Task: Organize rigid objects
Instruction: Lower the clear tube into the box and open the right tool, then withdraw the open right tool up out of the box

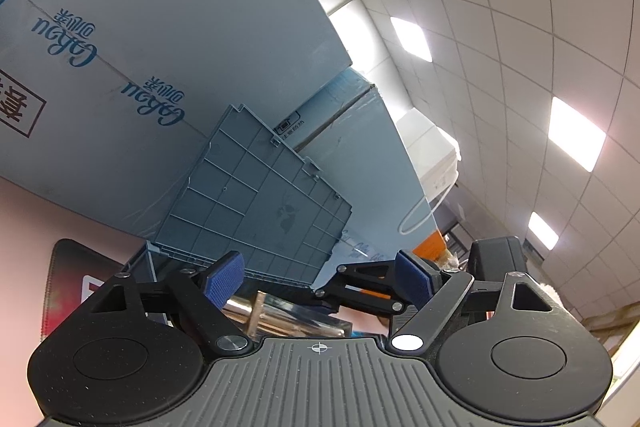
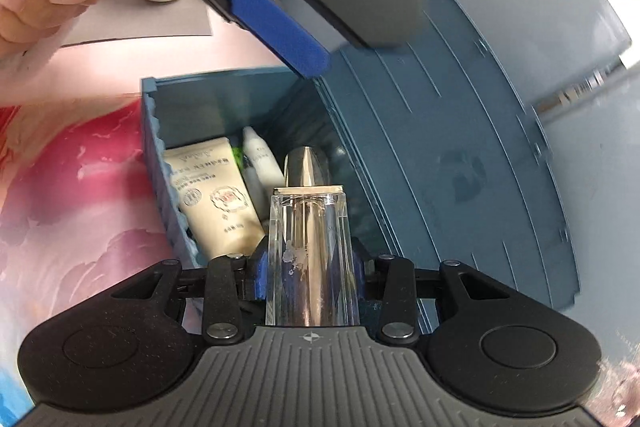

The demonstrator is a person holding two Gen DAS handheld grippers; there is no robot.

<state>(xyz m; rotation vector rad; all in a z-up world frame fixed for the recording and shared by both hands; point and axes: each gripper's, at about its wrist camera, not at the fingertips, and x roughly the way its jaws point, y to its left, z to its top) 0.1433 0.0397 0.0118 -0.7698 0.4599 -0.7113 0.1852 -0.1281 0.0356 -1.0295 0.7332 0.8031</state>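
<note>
With the blue box (image 2: 224, 163) as the landmark: left of it lies only the pink patterned mat (image 2: 80, 187), so anything dropped that side lands outside. Inside, against the left wall, a cream tube (image 2: 216, 195) and a small white bottle (image 2: 262, 167) already lie, and the clear glass bottle (image 2: 312, 251) sits clamped in the right gripper (image 2: 312, 275), its silver cap pointing into the box. Released from this height, I judge it could strike the tube or bounce on the glass. Right of the opening the lid (image 2: 440, 155) stands raised; the left gripper (image 1: 320, 275), jaws wide and holding nothing, hovers above it, and a nudge might swing the lid down onto the bottle.
</note>
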